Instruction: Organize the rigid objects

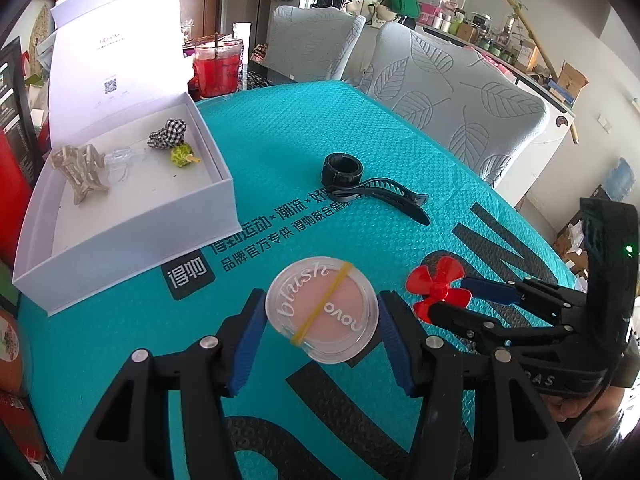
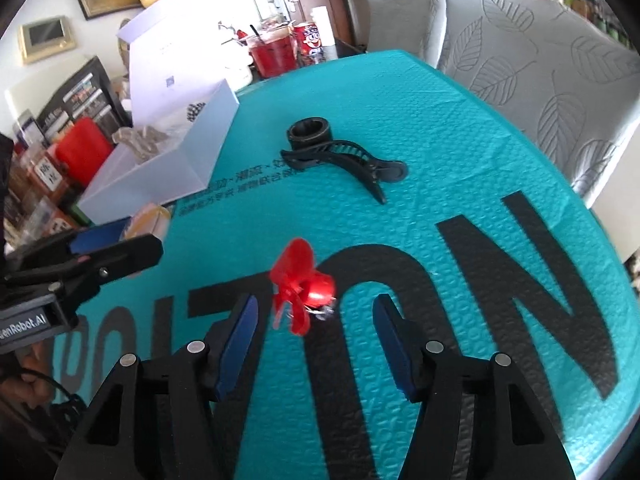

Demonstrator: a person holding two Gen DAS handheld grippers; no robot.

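Jaws apart; white box [image 1: 132,216] with, seemingly, hair clips [image 1: 82,170].

I count one blush compact [image 1: 322,312] between my left jaws, one red propeller [image 2: 302,290] between my right jaws, and beyond them one black ring [image 1: 341,169], one black hair clip [image 1: 380,196] and one white box [image 1: 132,216].
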